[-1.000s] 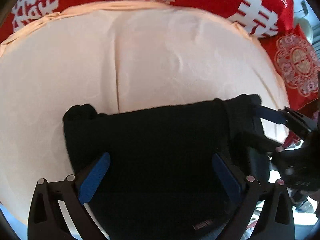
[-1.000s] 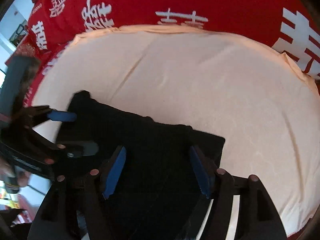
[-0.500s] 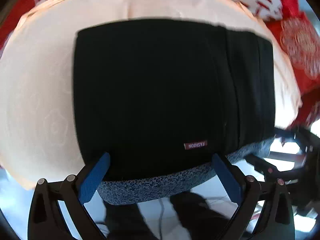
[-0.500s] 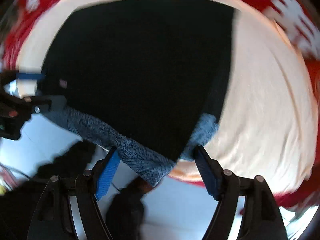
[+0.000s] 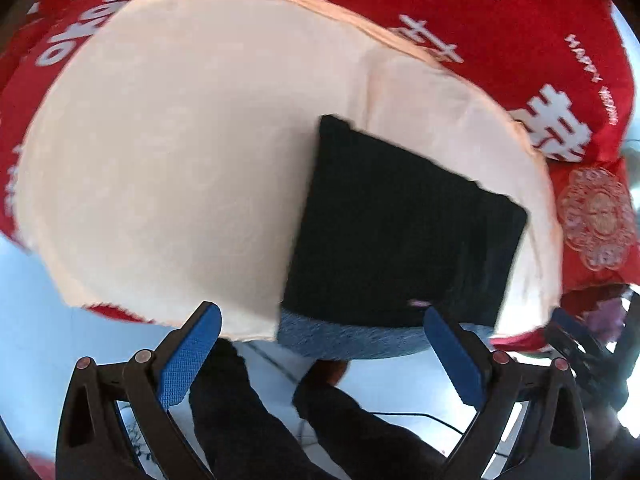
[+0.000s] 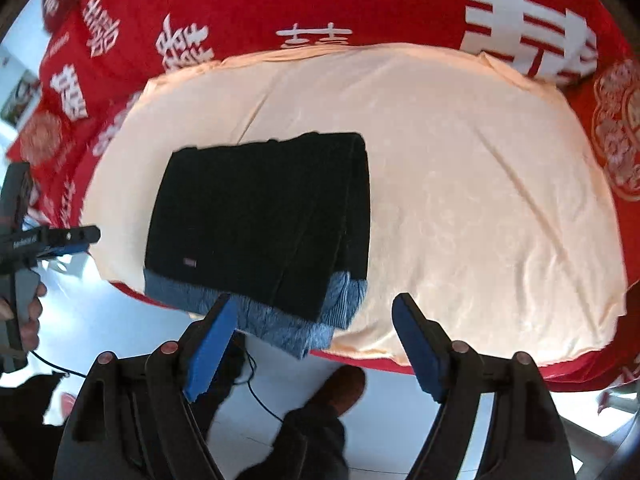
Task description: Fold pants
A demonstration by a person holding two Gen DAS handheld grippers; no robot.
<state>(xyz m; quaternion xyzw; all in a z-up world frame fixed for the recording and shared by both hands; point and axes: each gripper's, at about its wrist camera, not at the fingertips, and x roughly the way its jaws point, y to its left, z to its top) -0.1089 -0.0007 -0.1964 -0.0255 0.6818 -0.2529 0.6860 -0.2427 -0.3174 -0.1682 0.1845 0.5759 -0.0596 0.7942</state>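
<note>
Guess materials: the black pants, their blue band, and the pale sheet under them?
Pants: soft matte black fabric, faint lengthwise ribs, so likely a knit or fine corduroy; unclear which. Blue band: mottled blue-white ribbed knit, probably a stretchy waistband. Pale sheet: smooth peach woven cloth with a slight sheen and soft creases, cotton or a blend by the look.

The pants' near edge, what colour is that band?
Speckled blue-grey, against the black pants; the band shows best in the right wrist view.
</note>
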